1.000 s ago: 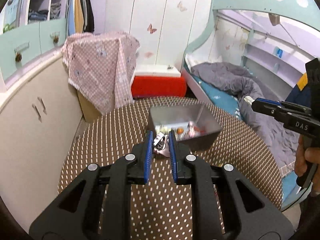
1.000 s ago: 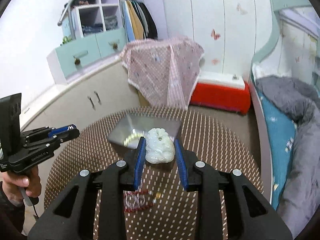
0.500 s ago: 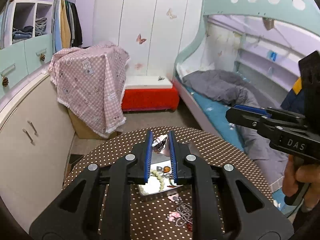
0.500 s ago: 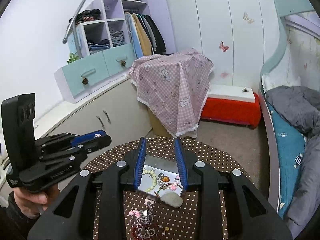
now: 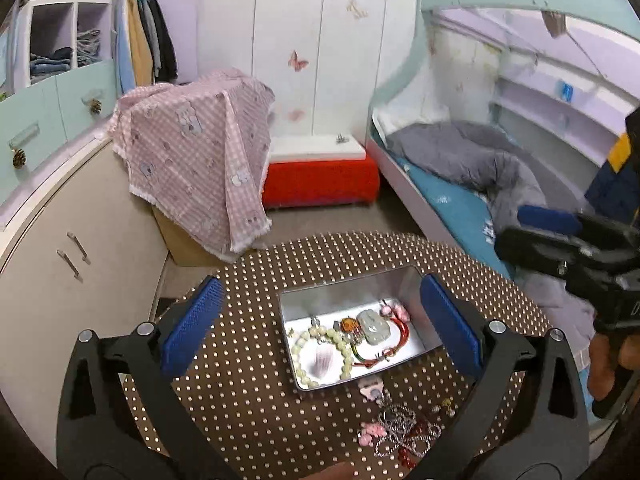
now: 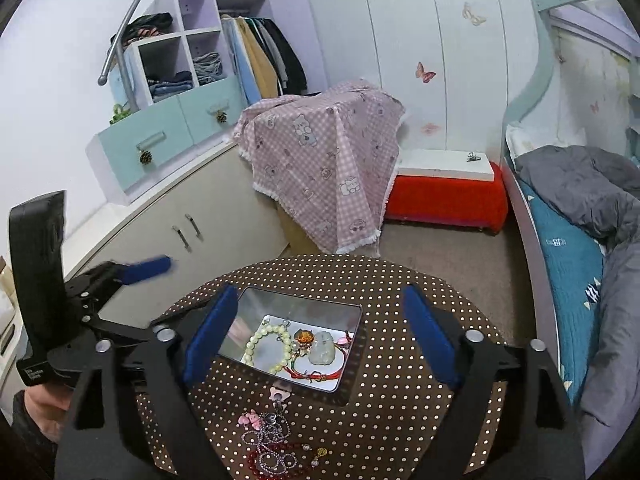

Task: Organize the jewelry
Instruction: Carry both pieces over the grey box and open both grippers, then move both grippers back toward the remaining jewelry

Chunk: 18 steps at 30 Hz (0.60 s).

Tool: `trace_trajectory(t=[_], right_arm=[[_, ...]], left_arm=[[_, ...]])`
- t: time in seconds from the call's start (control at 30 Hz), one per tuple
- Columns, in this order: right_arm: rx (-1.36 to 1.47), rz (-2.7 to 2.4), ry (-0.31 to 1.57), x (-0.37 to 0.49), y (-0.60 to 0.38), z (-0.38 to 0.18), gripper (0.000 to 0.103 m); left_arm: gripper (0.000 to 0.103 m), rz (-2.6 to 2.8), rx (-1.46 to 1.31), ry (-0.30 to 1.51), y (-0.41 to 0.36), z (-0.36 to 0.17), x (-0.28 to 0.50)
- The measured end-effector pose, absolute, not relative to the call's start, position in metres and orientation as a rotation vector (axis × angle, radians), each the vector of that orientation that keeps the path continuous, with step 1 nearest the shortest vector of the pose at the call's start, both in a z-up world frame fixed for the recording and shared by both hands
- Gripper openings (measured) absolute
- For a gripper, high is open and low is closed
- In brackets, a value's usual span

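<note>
Both grippers have let go and pulled back since 1 s ago. Left gripper [image 5: 320, 328] was pinching a small charm, right gripper [image 6: 320, 332] a pale jade pendant; now both sets of jaws are spread wide with nothing between the pads, held high over the table [image 5: 240, 380]. Pendant [image 5: 371, 325] now lies in the tin [image 5: 404, 280], centre of the left view, touching the red cord bracelet [image 5: 402, 330] and just beside an amber piece [image 5: 349, 325]. Bead bracelet [image 5: 320, 350] sits in the tin's left half. Can't pick out the left's charm for sure; a small silvery bit near the top of the bead bracelet may be it. So two drops done, both tools free. Still outside the tin: a pink charm [image 6: 279, 394] right at its near edge, and lower centre of the right view a tangled pile with silver chain [image 6: 272, 440], pink bits [image 6: 250, 420], red beads [image 6: 276, 462], small gold charm [image 6: 319, 453]. Judgement: task partway, next grab comes from that pile; the chain and beads look intertwined, so one pull may drag several pieces.
</note>
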State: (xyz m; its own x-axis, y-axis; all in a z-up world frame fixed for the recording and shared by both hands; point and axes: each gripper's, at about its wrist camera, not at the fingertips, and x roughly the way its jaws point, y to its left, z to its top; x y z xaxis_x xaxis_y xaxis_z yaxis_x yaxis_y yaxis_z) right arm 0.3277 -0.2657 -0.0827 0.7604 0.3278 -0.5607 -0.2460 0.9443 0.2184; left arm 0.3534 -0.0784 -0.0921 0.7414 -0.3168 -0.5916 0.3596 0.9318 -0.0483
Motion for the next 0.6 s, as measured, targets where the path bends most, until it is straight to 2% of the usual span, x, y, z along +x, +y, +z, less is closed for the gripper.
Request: trace_trajectory(t=[0.13,0.6], right_arm=[[0.158,0.300,0.636,0.327,-0.270,-0.086,0.094],[0.188,0.301,0.633,0.303,-0.277,-0.094,0.095]], left_arm=[[0.097,-0.332,0.062,0.650,-0.071,-0.093,0.354],[0.097,-0.237,0.013,0.611,-0.036,-0.093,0.312]])
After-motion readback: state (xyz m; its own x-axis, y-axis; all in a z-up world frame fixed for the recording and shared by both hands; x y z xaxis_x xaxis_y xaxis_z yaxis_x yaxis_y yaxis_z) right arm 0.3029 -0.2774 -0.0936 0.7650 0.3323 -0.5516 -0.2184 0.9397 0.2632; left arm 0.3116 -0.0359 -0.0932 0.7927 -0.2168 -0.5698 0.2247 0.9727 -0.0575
